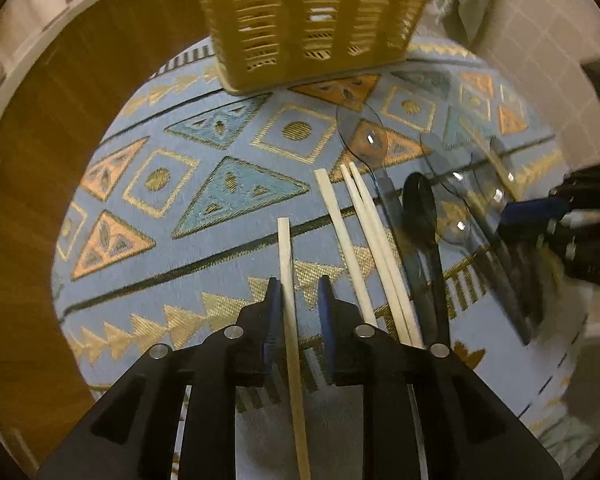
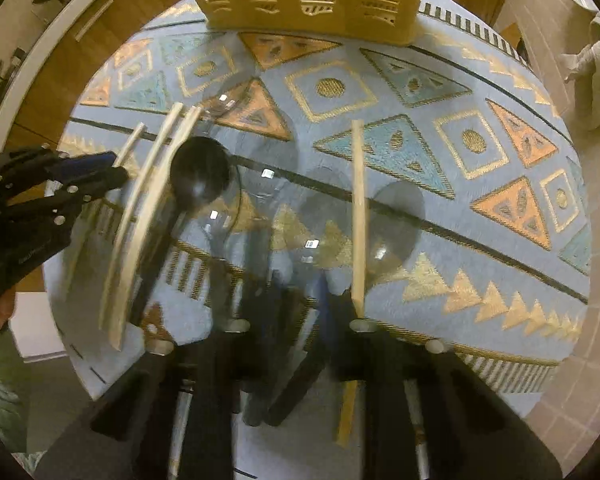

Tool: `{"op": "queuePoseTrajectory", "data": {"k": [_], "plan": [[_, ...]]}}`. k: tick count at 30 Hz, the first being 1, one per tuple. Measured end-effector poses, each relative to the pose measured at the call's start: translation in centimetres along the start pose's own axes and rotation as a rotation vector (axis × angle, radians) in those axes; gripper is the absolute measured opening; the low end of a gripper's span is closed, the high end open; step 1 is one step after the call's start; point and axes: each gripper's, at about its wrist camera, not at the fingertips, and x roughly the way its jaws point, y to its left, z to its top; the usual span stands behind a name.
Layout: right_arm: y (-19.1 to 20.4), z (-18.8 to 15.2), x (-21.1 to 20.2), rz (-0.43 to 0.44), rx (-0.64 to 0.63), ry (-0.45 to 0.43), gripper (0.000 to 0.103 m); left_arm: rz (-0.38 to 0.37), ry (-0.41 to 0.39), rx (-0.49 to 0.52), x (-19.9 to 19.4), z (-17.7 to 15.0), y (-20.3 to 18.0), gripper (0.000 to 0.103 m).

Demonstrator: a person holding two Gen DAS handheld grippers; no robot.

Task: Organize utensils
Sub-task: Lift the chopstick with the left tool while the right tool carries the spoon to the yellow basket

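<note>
- Straddling one pale chopstick (image 1: 287, 280), the left gripper (image 1: 299, 292) has its blue-padded jaws parted; the stick runs lengthwise through the gap close beside the left pad, and whether it touches cannot be told, with clear space to the right pad, so nothing is clamped.
- Chopstick lies on a round table covered by a blue patterned cloth (image 1: 204, 216) (gold, orange and teal triangles and squares).
- Three more chopsticks (image 1: 364, 236) lie just right of the gripper, roughly parallel, two of them touching along their length.
- Beyond them: a black spoon (image 1: 420, 208) and several clear plastic spoons (image 1: 364, 140), overlapping, bowls pointing away from the camera.
- Yellow slatted utensil basket (image 1: 308, 16) stands upright at the far edge of the cloth, well apart from the loose utensils.
- Right gripper (image 2: 300, 296): heavily motion-blurred in its own view; jaws look parted over the clear spoons, but a grasp cannot be told.
- One chopstick (image 2: 358, 216) lies along its right finger in that view.
- Wooden floor (image 1: 40, 160) visible around the table.
</note>
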Motion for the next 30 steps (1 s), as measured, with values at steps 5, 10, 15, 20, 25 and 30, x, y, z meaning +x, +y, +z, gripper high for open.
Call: {"op": "queuePoseTrajectory", "data": {"k": [5,10,15,20,25,30], "plan": [[-0.5,-0.9,-1.0,0.03,0.001,-0.062,0.01,0.032,-0.06,-0.036,-0.6,-0.1,0.2,0.004],[-1.7,-2.2,-5.8,0.142,-0.01,-0.255,0.01,-0.073,-0.348,-0.181,-6.2,-0.6,2.2,0.004],[-1.1,-1.1,-11.7,0.181,-0.047,-0.53,0.01,-0.137,-0.693,-0.274,-12.7,0.6,3.3,0.004],[-1.3,2.1,-15.7,0.175,-0.035,-0.774,0.01,-0.156,-1.013,-0.331,-17.3,4.1,4.2,0.004],[-2.8,5.9,-18.6,0.112,-0.003,-0.946,0.01,-0.141,-1.172,-0.374,-18.6,8.7,4.8,0.004],[-4.8,8.8,-20.1,0.055,0.035,-1.081,0.01,-0.099,-1.227,-0.411,-17.5,12.6,4.4,0.004]]}}
